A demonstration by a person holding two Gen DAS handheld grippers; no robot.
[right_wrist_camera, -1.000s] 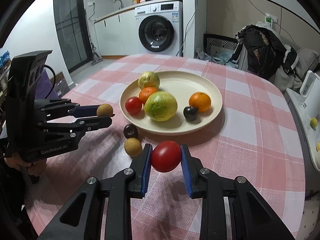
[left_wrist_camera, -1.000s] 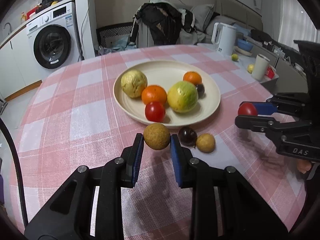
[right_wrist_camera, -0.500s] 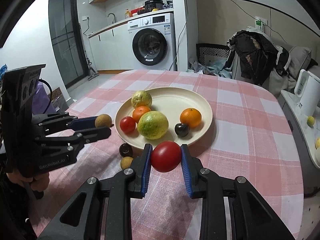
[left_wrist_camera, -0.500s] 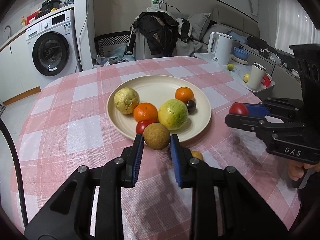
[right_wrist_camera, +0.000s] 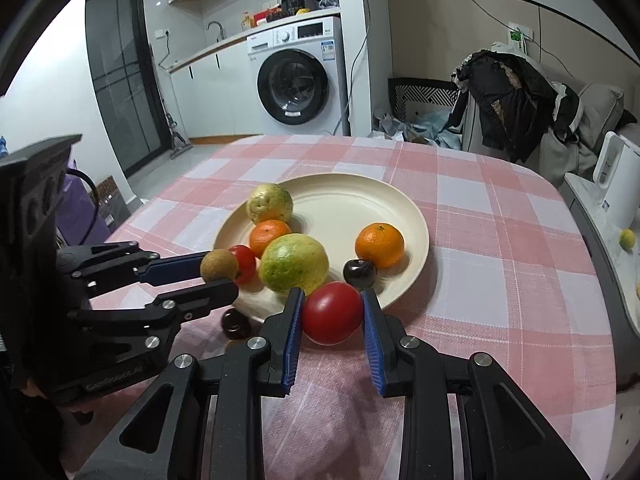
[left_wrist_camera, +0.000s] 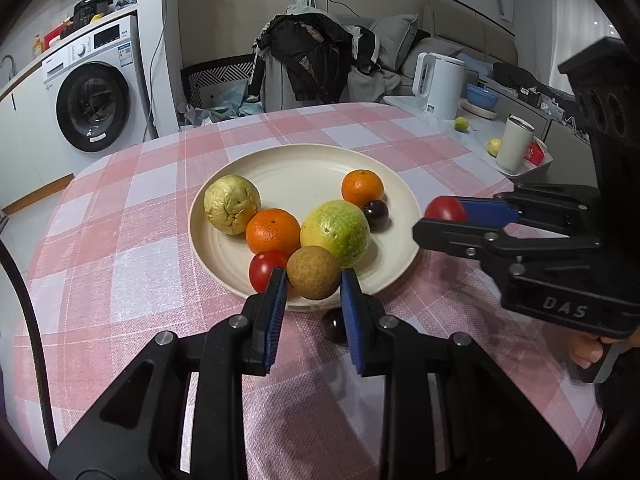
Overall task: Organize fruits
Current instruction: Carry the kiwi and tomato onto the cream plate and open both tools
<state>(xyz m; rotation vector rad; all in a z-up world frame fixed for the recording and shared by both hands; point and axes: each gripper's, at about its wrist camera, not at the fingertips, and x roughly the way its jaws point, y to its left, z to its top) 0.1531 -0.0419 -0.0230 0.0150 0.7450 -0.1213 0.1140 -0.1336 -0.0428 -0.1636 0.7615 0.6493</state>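
While both grippers carry fruit toward the cream plate [left_wrist_camera: 404, 196] at the centre of each view, the step in hand looks to be setting these two pieces down among the fruit already there. The left gripper [left_wrist_camera: 313, 285], low in the middle of the left wrist view, is clamped on a small brown fruit [left_wrist_camera: 313, 273] that hangs over the plate's near rim, just beside a small red tomato [left_wrist_camera: 265, 269] and a big green-yellow fruit [left_wrist_camera: 335, 232]. The right gripper [right_wrist_camera: 331, 316], bottom centre of its own view, is closed around a large red tomato [right_wrist_camera: 331, 313] at the plate's near edge, close to a dark plum [right_wrist_camera: 359, 273] and an orange [right_wrist_camera: 380, 245]. To do it well, each piece should probably come down onto bare plate, not onto a neighbour; the open patch lies in the upper middle of the plate, so a short reach forward may help before the pads part, and a low, gentle release would keep round fruit from rolling. Both tools point forward and slightly down at the table, the person's hand [left_wrist_camera: 585, 350] gripping the right tool's handle at the right edge of the left wrist view. Another dark fruit [right_wrist_camera: 235, 322] lies on the checked cloth [right_wrist_camera: 500, 216] just outside the rim, not yet collected.
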